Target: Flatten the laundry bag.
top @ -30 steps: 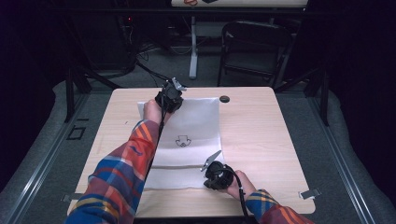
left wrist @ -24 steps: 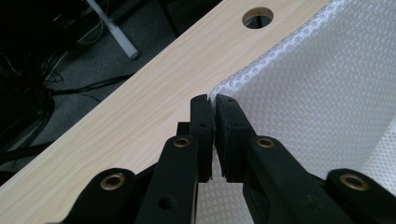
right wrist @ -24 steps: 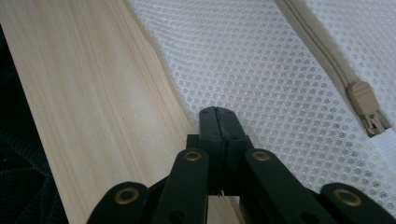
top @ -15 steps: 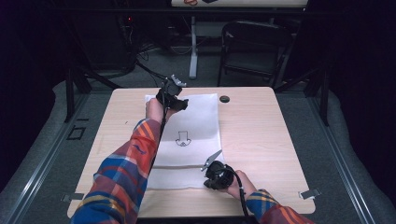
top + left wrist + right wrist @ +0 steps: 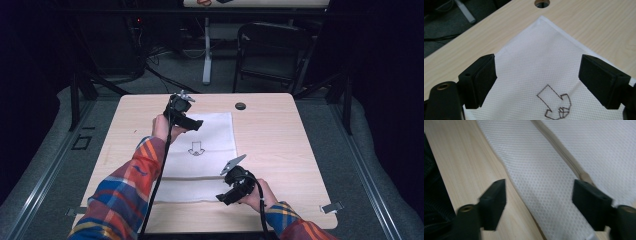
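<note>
Pale wooden table [image 5: 295, 150] with a round cable hole [image 5: 240, 106], in a dark room with a black chair [image 5: 272, 50] behind. White mesh cloth [image 5: 210, 135] with a drawn arrow [image 5: 196, 148] lies flat at centre frame, long axis running top to bottom, arrow pointing toward the lower edge. Left tongs [image 5: 199, 124] at its upper left and right tongs [image 5: 222, 198] at its lower right have both just spread, nothing pinched.

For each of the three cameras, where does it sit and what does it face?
High view: above the person's side, facing forward and down on the table; both forearms and tongs show.
Left gripper view: on the left tongs, facing the cloth corner; open jaws show.
Right gripper view: on the right tongs, facing the cloth edge; open jaws show.
Shared: all see the white cloth on the wooden table.
</note>
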